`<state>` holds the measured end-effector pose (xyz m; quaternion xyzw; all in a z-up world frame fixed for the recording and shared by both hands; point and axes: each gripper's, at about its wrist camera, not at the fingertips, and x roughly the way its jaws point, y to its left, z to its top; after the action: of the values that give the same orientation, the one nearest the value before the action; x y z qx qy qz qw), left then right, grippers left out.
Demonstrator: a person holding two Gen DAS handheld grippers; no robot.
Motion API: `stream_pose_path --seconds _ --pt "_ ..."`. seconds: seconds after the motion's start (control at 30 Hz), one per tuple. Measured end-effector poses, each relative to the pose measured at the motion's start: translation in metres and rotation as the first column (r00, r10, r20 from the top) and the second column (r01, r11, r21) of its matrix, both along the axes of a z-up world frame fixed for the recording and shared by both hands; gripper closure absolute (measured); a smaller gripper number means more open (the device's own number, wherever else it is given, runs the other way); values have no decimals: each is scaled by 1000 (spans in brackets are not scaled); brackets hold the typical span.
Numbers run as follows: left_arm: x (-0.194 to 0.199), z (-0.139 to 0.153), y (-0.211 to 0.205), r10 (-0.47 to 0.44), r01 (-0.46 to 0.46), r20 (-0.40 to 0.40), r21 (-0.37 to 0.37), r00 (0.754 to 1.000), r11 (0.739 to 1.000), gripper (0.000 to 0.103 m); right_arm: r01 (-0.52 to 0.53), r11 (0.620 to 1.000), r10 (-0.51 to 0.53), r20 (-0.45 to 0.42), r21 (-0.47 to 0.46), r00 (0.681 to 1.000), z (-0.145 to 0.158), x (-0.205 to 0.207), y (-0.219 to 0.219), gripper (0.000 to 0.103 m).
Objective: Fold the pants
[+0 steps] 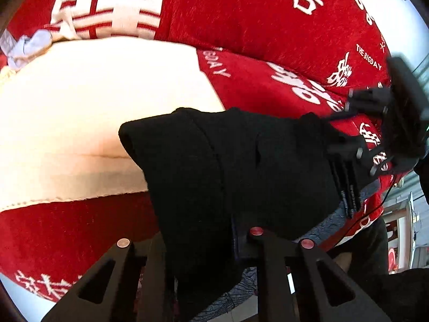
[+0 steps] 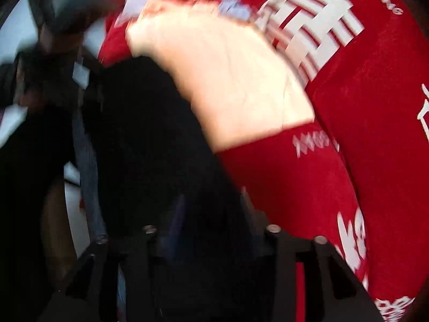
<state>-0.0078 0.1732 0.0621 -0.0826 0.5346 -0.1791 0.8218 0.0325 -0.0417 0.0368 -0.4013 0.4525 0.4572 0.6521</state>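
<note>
The black pants [image 1: 228, 166] hang bunched between the two grippers above a red bedspread. My left gripper [image 1: 203, 244] is shut on one end of the pants, with cloth falling over its fingers. My right gripper shows at the right of the left wrist view [image 1: 356, 145], clamped on the other end. In the blurred right wrist view the pants [image 2: 150, 147] fill the left centre and my right gripper [image 2: 209, 230] is shut on them.
The red bedspread with white characters [image 1: 268, 40] covers the bed. A cream blanket [image 1: 93, 102] lies on it, also in the right wrist view [image 2: 228, 80]. Pale lilac cloth [image 1: 26, 45] sits at the far left. Floor and furniture show at the right edge [image 1: 410, 214].
</note>
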Motion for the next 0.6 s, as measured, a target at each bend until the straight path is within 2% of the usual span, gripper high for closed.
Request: stream_pose_path --seconds 0.07,0.13,0.17,0.2,0.3,0.43,0.53,0.6 --pt "-5 7 -2 5 -5 0 9 1000 1000 86 -17 999 15 -35 -45 999 -13 -8 -9 56" --pt "-8 18 -6 7 -7 4 18 1000 1000 87 -70 985 63 -46 -160 997 -47 -21 -14 56" --pt "-11 24 -9 5 -5 7 25 1000 1000 87 -82 982 79 -25 -168 997 -52 -25 -15 55" --pt "-13 29 -12 3 -3 13 38 1000 999 87 -82 988 82 -2 -132 997 -51 -26 -15 52" --pt "-19 40 -21 -3 1 28 73 1000 997 87 -43 990 38 -37 -133 999 -43 -17 -16 52" --pt "-18 44 -31 13 -14 7 80 1000 997 87 -136 976 129 -49 -169 990 -36 -35 -28 52" --pt "-16 52 -44 9 -10 3 87 1000 996 88 -142 965 148 12 -220 989 -52 -48 -26 51" --pt "-14 58 -52 4 -4 -1 94 1000 996 88 -132 971 147 61 -200 987 -55 -51 -25 46"
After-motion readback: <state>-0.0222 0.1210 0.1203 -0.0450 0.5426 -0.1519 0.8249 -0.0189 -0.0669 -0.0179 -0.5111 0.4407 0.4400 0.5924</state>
